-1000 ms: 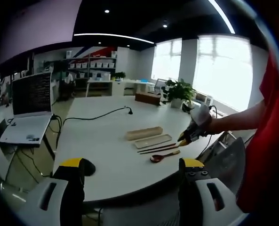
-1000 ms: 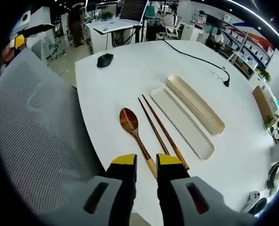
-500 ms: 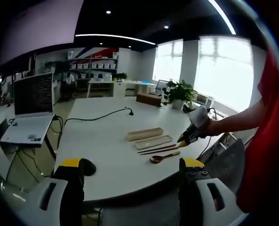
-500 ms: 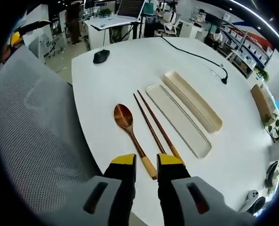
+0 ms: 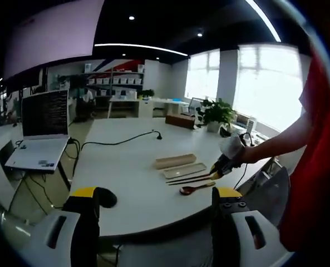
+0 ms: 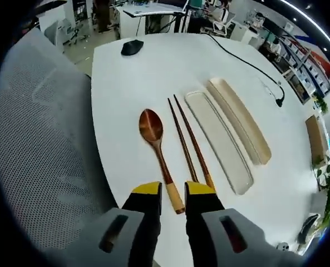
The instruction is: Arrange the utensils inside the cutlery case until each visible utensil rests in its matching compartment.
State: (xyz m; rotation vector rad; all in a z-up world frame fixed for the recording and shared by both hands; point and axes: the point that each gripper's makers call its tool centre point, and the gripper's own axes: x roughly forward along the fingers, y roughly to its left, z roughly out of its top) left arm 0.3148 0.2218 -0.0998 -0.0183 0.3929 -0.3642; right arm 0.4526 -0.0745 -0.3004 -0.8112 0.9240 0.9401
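R gripper jaws narrow, yellow-tipped, w/ the pale end of the wooden spoon handle sitting in the gap between them; can't tell if the pads actually touch it. L gripper jaws wide apart, nothing between, held back off the near table edge. On the white table, right gripper view: spoon bowl points away from the gripper, dark reddish wood; just beside it on the view's right the pair of chopsticks, dark w/ lighter tips at the near end, lying close together, roughly parallel to the spoon. Next over, the shallow cream tray of the cutlery case, then the deeper beige half alongside it, the two long sides close together (touching or not, can't tell). Both case parts hold nothing; spoon and chopsticks lie on bare tabletop outside them. Black mouse near far table edge, black cable running across toward the right. Grey mesh chair back at left of that view. In the left gripper view the same set is small, mid-table: case, chopsticks, spoon, w/ the R gripper at the spoon's handle end, person's forearm and red sleeve coming in from the right. Laptop open on a stand at left, potted plant at the far side
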